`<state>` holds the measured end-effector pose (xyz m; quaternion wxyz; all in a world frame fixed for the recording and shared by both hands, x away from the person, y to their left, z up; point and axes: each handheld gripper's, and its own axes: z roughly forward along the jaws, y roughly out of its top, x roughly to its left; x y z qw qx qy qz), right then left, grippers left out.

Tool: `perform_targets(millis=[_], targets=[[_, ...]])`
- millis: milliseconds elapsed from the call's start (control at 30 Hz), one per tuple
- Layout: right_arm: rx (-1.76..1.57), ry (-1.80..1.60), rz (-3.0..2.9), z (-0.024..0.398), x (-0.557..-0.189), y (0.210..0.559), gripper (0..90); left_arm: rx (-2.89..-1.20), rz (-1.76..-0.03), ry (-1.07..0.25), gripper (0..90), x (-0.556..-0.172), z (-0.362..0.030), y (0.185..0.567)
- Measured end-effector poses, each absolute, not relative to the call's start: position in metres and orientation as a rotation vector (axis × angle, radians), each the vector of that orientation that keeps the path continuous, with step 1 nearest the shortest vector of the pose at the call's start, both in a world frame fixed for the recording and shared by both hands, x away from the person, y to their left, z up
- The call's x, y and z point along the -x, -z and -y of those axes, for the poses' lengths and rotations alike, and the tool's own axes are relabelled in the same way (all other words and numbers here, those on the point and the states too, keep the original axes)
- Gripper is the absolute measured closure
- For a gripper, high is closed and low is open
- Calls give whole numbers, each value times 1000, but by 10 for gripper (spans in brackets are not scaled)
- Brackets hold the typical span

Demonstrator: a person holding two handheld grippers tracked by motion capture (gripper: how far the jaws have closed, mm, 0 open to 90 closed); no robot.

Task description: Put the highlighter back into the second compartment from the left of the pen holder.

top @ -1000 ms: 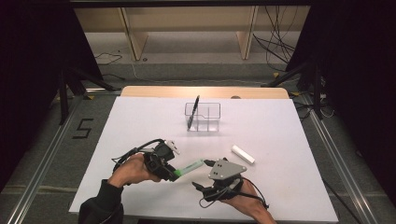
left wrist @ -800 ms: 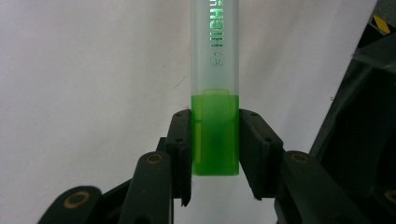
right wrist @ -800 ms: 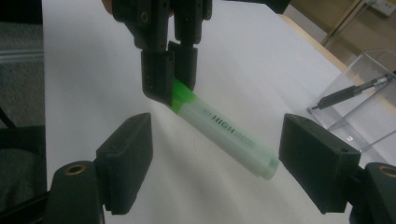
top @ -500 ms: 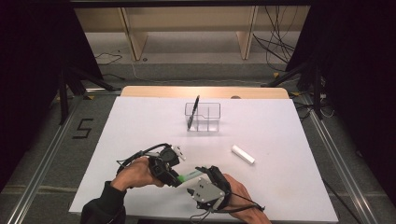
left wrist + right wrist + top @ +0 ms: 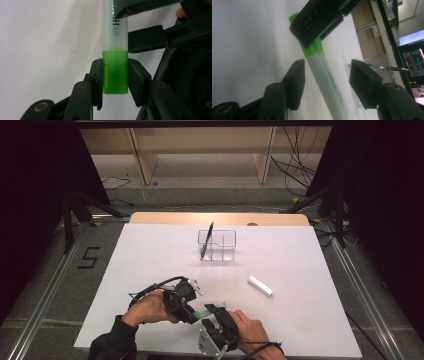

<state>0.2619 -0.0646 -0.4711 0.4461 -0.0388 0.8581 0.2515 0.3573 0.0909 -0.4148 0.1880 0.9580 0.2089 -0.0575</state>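
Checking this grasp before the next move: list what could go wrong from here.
1. The left gripper clamps only the highlighter's green cap; a pull might separate cap from barrel unexpectedly.
2. The right gripper's jaws stand open around the barrel without touching; a skewed close could knock it.
3. If released, the barrel may roll across the table.

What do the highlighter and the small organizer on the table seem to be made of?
Highlighter: likely plastic, with a frosted translucent barrel, printed letters and a glossy green end. Organizer: probably clear acrylic or similar hard plastic, since the table shows through its walls.
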Motion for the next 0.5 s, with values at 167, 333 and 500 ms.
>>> perform_targets(millis=[167, 333, 500], targets=[[140, -552, -2085, 63, -259, 478, 522, -2701, -573, 166, 665, -356, -90, 413], [171, -522, -2063, 61, -258, 481, 561, -2709, -559, 185, 665, -355, -85, 415], [216, -478, -2041, 60, -257, 485, 610, -2709, -553, 199, 665, -354, -83, 416]])
